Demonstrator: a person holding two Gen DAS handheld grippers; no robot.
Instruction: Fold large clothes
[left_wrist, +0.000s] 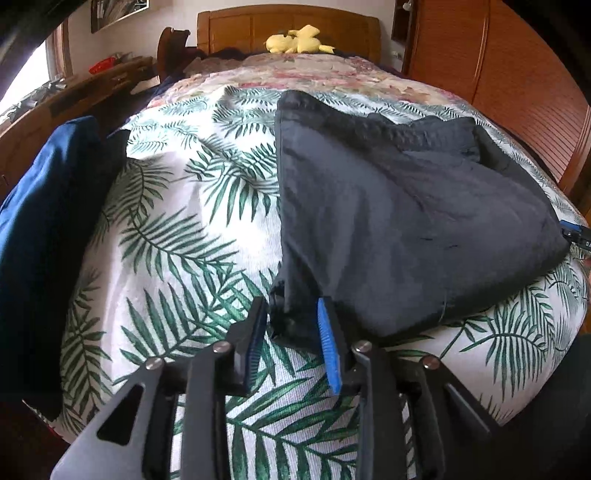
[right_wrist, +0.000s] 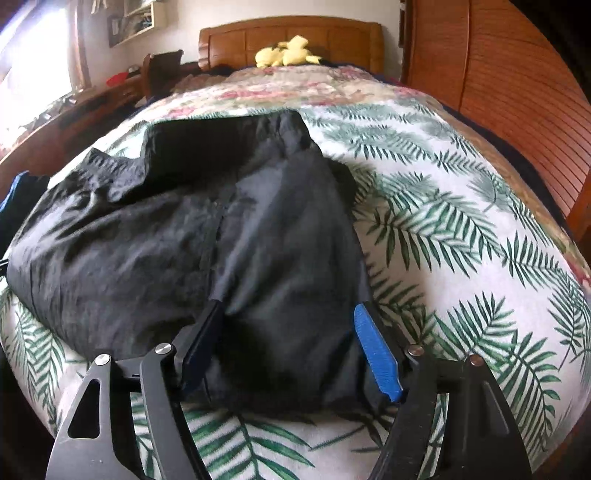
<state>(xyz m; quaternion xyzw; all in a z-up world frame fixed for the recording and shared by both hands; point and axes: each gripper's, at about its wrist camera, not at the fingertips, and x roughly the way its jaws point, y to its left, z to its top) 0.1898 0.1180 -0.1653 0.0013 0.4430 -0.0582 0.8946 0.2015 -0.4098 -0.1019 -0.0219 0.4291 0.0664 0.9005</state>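
Observation:
A black garment (left_wrist: 399, 206) lies partly folded on the palm-leaf bedspread (left_wrist: 177, 236). My left gripper (left_wrist: 291, 306) has its fingers around the garment's near left corner, jaws partly apart with bunched cloth between them. In the right wrist view the same garment (right_wrist: 184, 236) fills the middle. My right gripper (right_wrist: 288, 314) is open wide, its fingers on either side of the garment's near right end, cloth lying between them. The right gripper's tip shows at the far right edge of the left wrist view (left_wrist: 576, 232).
A blue garment (left_wrist: 40, 206) lies at the bed's left edge. A yellow plush toy (left_wrist: 295, 40) sits at the wooden headboard (left_wrist: 288, 26). A wooden wardrobe (right_wrist: 498, 74) stands to the right, a cluttered desk (left_wrist: 74, 92) to the left.

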